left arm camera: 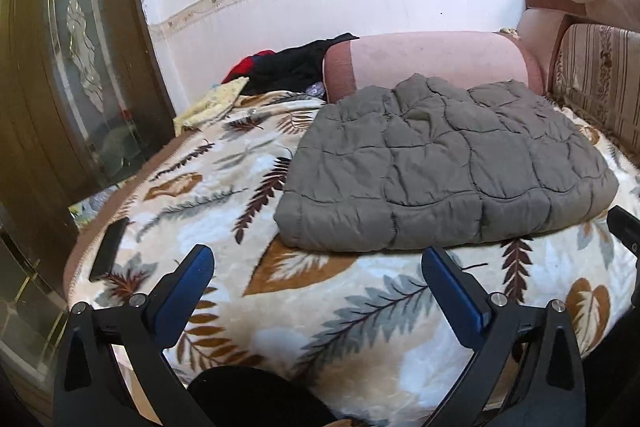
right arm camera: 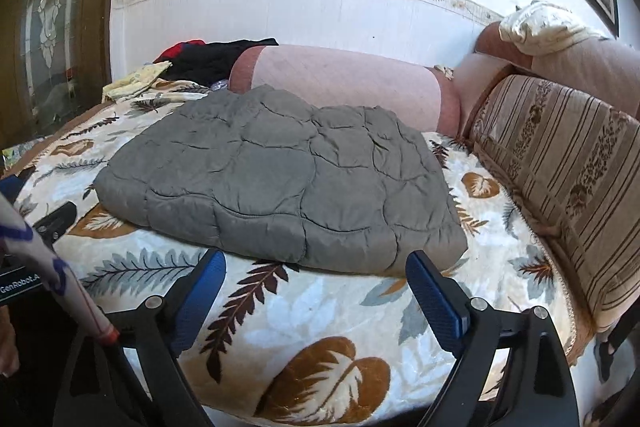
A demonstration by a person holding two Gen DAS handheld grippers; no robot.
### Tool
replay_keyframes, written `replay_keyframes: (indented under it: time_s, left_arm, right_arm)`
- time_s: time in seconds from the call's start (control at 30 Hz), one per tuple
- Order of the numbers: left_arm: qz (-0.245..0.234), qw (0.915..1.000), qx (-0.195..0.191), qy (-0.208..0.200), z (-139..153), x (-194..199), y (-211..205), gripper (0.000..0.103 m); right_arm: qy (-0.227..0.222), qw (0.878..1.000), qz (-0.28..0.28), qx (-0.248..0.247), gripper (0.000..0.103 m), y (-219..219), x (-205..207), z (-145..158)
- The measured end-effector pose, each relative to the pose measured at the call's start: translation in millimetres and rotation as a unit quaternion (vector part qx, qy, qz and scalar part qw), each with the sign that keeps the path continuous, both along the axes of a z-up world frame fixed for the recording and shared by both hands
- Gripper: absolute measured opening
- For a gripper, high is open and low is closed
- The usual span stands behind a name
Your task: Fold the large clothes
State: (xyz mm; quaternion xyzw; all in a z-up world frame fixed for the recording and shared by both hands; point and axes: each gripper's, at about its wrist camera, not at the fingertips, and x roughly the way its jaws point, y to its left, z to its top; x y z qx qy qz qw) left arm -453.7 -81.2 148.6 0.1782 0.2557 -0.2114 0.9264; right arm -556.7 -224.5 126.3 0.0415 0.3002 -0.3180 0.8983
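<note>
Grey quilted coat (left arm camera: 444, 167) lies folded into a flat, roughly square bundle on the leaf-print blanket (left arm camera: 352, 311) that covers the bed. Its far edge sits just in front of the pink bolster (left arm camera: 432, 61); in the right wrist view the same coat (right arm camera: 280, 183) fills the middle of the bed, with bare blanket (right arm camera: 320, 311) on all its near sides.

Left gripper (left arm camera: 318, 259) is released, blue pads spread wide, nothing between them, held short of the coat's near edge and not touching it. Right gripper (right arm camera: 316, 267) is also released, pads wide apart, empty, just short of the coat's near hem; no contact.

Other stuff: black and red clothes (left arm camera: 288, 65) are piled at the far left corner of the bed beside the bolster's end, with a pale yellow cloth (left arm camera: 212, 103) in front of them. A dark flat phone (left arm camera: 109, 247) lies near the left edge of the blanket. Striped cushion (right arm camera: 560, 187) stands along the right side of the bed, a white bundle of cloth (right arm camera: 540, 27) on top of the sofa arm behind it. Wooden door with patterned glass (left arm camera: 80, 47) is on the left. A patterned sleeve (right arm camera: 48, 267) shows at the left edge of the right wrist view.
</note>
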Motion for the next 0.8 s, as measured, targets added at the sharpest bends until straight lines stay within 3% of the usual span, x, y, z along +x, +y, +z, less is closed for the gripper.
replay_keyframes:
  time_s: [0.27,0.8]
  left_arm:
    - [-0.006,0.9993,0.035,-0.014,-7,-8,-8,0.103]
    - [-0.01,0.9994,0.033,-0.006,-10,-10,-5,0.103]
  right_arm:
    - [0.007,1.0,-0.005,-0.014,0.094,5,-1,-2]
    - [0.025,0.999,-0.001,-0.029,0.095,17,5,-7]
